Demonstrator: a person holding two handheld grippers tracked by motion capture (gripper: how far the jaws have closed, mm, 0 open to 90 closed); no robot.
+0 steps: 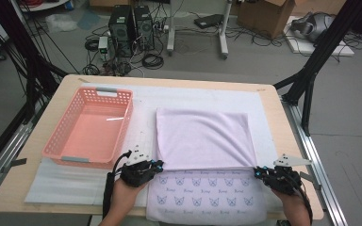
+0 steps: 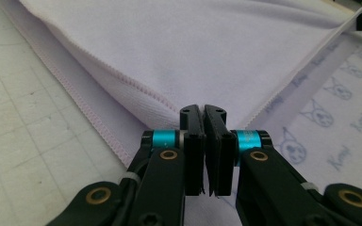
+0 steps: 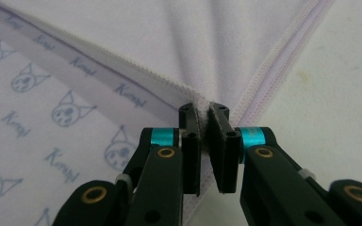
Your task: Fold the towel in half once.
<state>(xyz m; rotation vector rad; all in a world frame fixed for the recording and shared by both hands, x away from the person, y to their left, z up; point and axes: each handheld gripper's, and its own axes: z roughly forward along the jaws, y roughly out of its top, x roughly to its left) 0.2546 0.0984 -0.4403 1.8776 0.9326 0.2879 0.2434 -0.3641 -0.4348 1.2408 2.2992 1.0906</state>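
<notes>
On the wooden counter (image 1: 37, 188) lies a pale foam mat (image 1: 61, 181) that covers most of the top, and everything else rests on it. Largest on the mat is the lilac towel (image 1: 202, 136), spread at the middle and right: its far part is folded back over itself so the plain side faces up, while the near strip shows the side printed with blue cat faces and script. That fold edge runs level across the towel from one set of tongs to the other. To the left of the towel, just beside it, stands a pink plastic basket (image 1: 56, 136) with perforated walls and grey handles, its long side running away from the person.

At the near left end of the folded edge, the left tongs (image 1: 158, 165) are pressed together on the towel's corner; in the left gripper view the black jaws stand nearly touching, with the stitched hem (image 2: 99, 70) bunched at their tips. At the near right end, the right tongs (image 1: 256, 171) are likewise clamped on the other corner; the right gripper view shows cloth pinched between the jaws and creases fanning away from the grip. Each set is held by a hand coming in from the bottom edge.
</notes>
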